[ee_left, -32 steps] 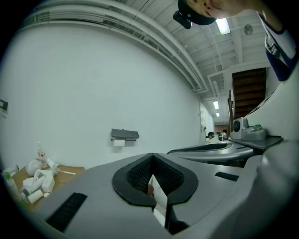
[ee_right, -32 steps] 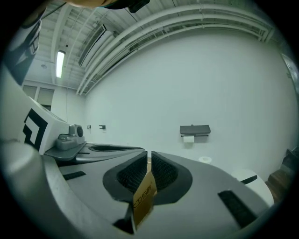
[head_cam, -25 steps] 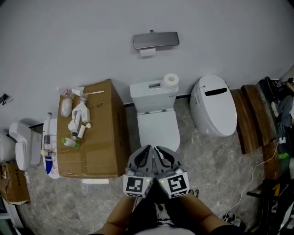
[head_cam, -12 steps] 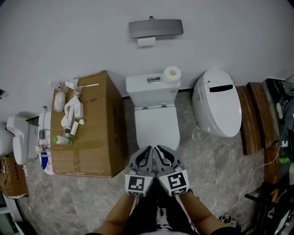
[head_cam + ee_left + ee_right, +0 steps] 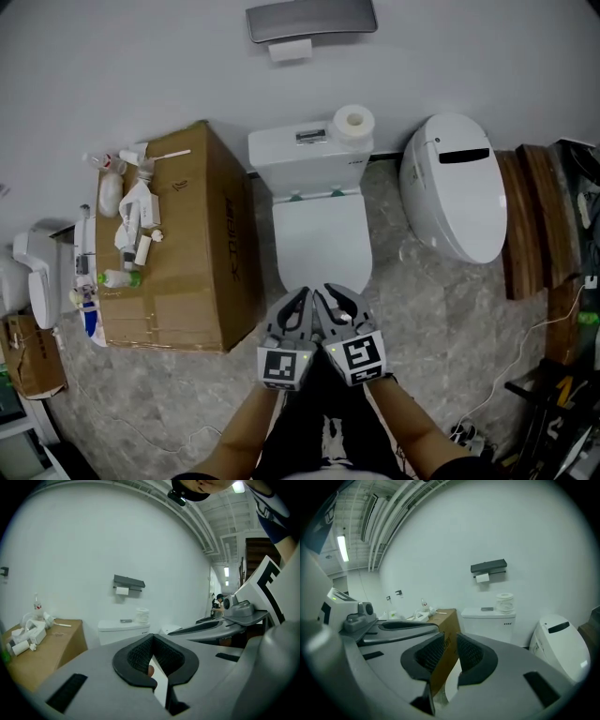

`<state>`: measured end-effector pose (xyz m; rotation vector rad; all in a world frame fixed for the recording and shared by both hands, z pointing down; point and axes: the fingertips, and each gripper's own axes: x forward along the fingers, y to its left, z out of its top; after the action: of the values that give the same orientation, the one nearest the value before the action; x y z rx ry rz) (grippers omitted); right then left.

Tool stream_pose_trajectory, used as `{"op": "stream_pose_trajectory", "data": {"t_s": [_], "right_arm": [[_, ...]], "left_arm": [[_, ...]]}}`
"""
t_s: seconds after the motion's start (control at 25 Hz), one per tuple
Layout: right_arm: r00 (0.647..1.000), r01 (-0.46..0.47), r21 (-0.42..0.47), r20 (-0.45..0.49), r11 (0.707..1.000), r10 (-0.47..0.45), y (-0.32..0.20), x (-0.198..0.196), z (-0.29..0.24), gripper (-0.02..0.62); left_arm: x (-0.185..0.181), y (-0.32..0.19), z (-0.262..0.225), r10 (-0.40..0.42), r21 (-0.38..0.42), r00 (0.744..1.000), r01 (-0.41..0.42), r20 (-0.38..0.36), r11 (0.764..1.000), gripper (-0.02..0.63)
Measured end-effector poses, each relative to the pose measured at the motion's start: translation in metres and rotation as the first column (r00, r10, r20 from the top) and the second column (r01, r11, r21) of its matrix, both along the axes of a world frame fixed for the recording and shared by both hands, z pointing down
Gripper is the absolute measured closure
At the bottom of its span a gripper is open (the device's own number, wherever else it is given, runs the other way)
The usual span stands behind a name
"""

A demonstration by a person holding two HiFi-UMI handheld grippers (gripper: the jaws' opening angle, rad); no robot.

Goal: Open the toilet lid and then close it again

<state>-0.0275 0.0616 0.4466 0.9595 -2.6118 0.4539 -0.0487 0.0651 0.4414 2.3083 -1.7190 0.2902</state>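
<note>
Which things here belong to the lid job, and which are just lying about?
Job: toilet lid, closed; left hand-held gripper, shut; right hand-held gripper, jaws have just been opening, nothing between.
Lying about: cardboard box, small items on it, toilet roll, second white toilet, wall paper holder.

I've got my left gripper (image 5: 153, 639) with its jaws pressed together at the tips. Straight beyond them is the white toilet tank (image 5: 123, 629) against the wall, with a paper roll (image 5: 142, 616) sitting on its top. Above that, a grey paper holder (image 5: 129, 582) is fixed to the wall. On the left, a cardboard box (image 5: 51, 644) has small bottles (image 5: 28, 632) cluttered on top. The right gripper (image 5: 180, 630) lies close alongside, at right.
</note>
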Motion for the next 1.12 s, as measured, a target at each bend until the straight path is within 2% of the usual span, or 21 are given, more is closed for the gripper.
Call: {"op": "stream_pose_trajectory", "data": {"t_s": [0.12,0.4,0.72,0.96,1.12], "right_arm": [[1.0,0.001,-0.043,-0.002,0.999,-0.001,-0.004,0.003,0.017,0.525],[1.0,-0.011,-0.082,-0.001,0.997,0.011,-0.014,0.013,0.051,0.523],[0.999,-0.031,-0.175,-0.01,0.984,0.03,-0.016,0.022,0.107,0.523],[0.995,-0.085,-0.3,0.018,0.95,0.095,-0.016,0.036,0.14,0.523],[0.993,-0.084,-0.341,0.049,0.936,0.106,-0.013,0.038,0.156,0.523]], "left_arm": [[0.0,-0.006,0.013,-0.006,-0.013,1.0,0.007,0.008,1.0,0.604],[-0.003,-0.014,0.032,-0.034,-0.016,0.999,0.035,0.012,0.999,0.604],[0.001,-0.011,0.053,-0.039,-0.039,0.999,0.04,0.009,0.998,0.604],[0.011,-0.012,0.078,-0.031,-0.073,0.999,0.033,0.029,0.997,0.604],[0.014,-0.011,0.091,-0.024,-0.091,0.999,0.027,0.035,0.995,0.604]]}}
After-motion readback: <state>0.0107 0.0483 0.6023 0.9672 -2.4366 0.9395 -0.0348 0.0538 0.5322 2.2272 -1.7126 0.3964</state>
